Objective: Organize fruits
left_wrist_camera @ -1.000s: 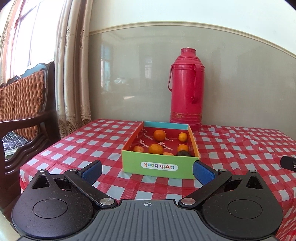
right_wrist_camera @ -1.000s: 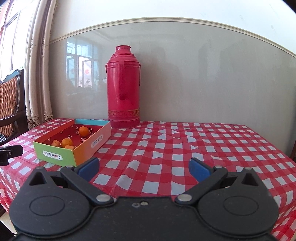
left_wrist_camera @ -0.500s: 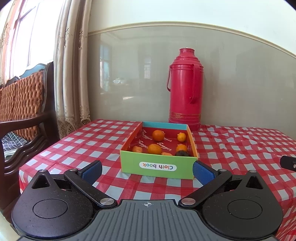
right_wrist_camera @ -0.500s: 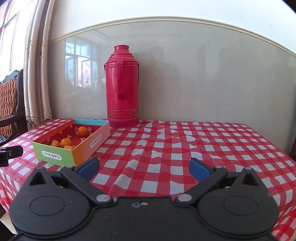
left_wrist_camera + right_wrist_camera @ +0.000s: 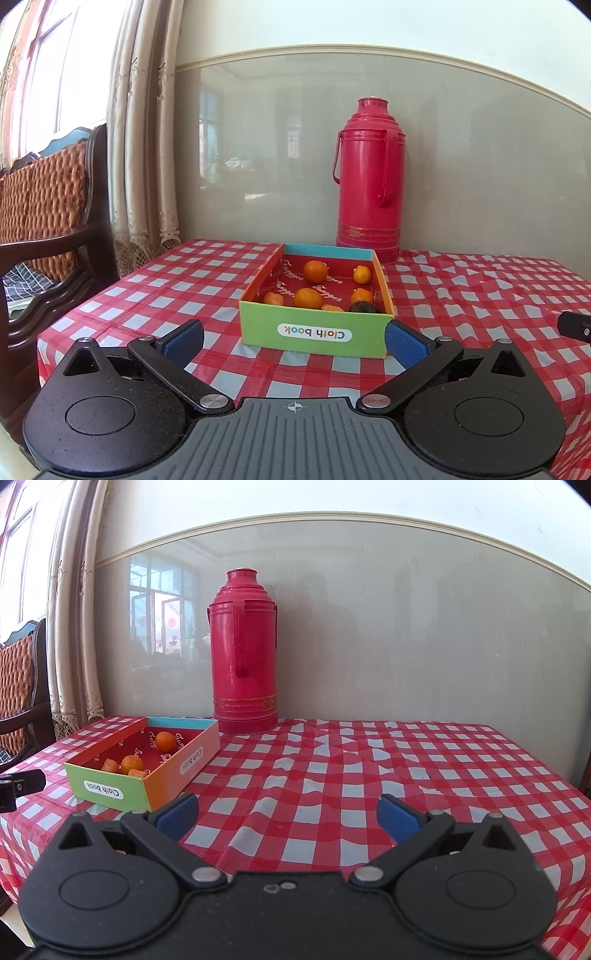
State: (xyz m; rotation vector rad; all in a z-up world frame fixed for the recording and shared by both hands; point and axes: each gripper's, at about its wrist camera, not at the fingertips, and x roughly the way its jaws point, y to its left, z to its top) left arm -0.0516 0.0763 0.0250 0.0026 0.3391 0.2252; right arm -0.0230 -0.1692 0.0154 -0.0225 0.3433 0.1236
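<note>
- Fruits: several orange citrus fruits lie loose on the red floor of an open cardboard box [image 5: 314,334] marked "Cloth book". The largest orange [image 5: 316,271] sits toward the far wall, a smaller one [image 5: 362,275] to its right, another orange [image 5: 307,298] nearer the front wall, and a fourth [image 5: 362,296] at the front right.
- A dark fruit [image 5: 362,307] lies against the front right corner; small orange pieces [image 5: 273,298] lie at the front left. Their kind cannot be told.
- No fruit shows on the cloth outside the box in either view. The scene fits fruit gathered into the box as well as fruit waiting to be sorted out of it.
- Handling, as judged: the citrus looks round, firm and light, apt to roll; a hold across the widest part with modest pressure would suit. The dark fruit may be softer and bruise. The box walls are thin card and would flex if pinched.
- Left gripper [image 5: 293,341]: jaws wide apart, holding nothing, facing the box's front wall from just short of it.
- Right gripper [image 5: 288,812]: jaws wide apart, holding nothing, over bare cloth to the right of the box, well clear of it.
- Desk [image 5: 406,760]: covered in red-and-white checked cloth, slightly wrinkled.
- A red thermos flask [image 5: 244,653] stands upright behind the box, near the wall.
- A wooden chair [image 5: 48,221] and curtain stand at the left.
</note>
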